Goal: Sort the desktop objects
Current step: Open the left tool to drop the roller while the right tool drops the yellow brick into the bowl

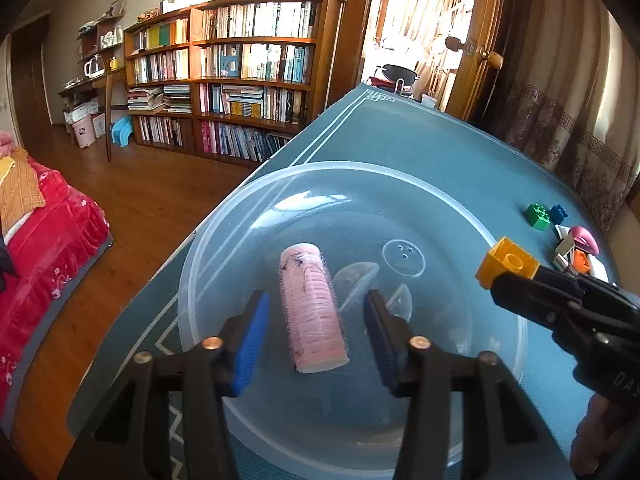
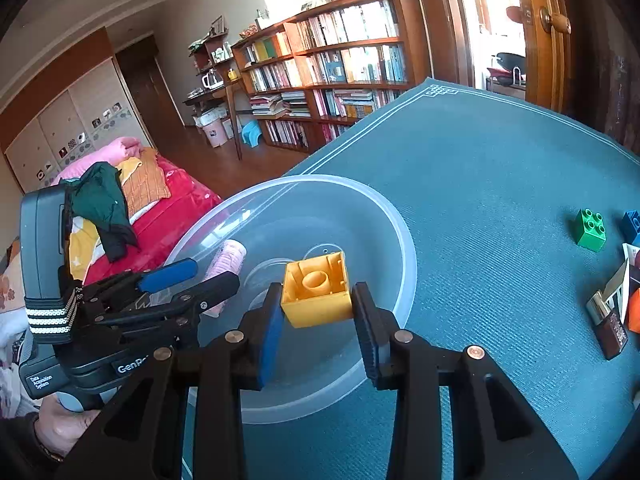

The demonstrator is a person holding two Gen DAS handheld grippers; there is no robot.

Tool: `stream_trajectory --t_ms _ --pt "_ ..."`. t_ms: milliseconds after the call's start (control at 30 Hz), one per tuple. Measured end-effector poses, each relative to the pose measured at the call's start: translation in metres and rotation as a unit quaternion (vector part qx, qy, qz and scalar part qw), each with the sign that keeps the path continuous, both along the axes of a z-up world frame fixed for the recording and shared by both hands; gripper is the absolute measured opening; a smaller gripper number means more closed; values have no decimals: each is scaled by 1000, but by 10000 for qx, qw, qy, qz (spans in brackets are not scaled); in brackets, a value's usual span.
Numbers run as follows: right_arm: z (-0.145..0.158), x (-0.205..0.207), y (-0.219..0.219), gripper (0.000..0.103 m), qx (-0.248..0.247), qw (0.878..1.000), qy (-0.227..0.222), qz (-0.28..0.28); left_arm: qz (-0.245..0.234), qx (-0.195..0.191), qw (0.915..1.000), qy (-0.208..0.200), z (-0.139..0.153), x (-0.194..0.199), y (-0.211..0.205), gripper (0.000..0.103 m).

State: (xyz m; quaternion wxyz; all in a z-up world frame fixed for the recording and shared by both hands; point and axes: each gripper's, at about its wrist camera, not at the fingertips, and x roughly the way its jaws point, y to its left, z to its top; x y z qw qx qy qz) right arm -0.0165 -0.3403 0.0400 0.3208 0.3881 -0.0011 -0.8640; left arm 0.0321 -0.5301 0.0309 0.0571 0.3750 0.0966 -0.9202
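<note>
The right hand-held gripper (image 2: 316, 316) grasps a yellow block (image 2: 316, 290) between its fingers, hollow underside facing the camera, held over the clear plastic bowl (image 2: 400, 240) on the teal desk (image 2: 480, 168). The left hand-held gripper (image 1: 316, 328) is released, its fingers straddling but not touching a pink hair roller (image 1: 312, 308) lying inside the bowl. A green block (image 2: 591, 229) and a blue block (image 2: 632, 224) sit on the desk well to the right.

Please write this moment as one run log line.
left gripper: open over pink roller in bowl | right gripper: holds yellow block
</note>
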Motion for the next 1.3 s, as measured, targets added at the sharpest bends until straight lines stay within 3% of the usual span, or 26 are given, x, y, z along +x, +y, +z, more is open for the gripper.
stream_trajectory --t_ms 100,633,867,1167,1300 --pt "-1 -2 5 60 -44 9999 -46 -111 -12 0 10000 66 4 1 3 81" --pt "-5 3 48 61 -195 9983 -98 -538 84 -352 9993 -69 6 -12 19 85" --pt "-7 7 79 61 -254 9953 -114 -931 -7 -561 9984 -12 11 -18 44 103" --pt "-1 21 128 61 -193 9880 169 -1522 -165 -937 9953 182 23 -20 78 103" --pt "4 31 153 61 -137 9823 375 -1829 -231 -851 9958 259 29 -24 88 103"
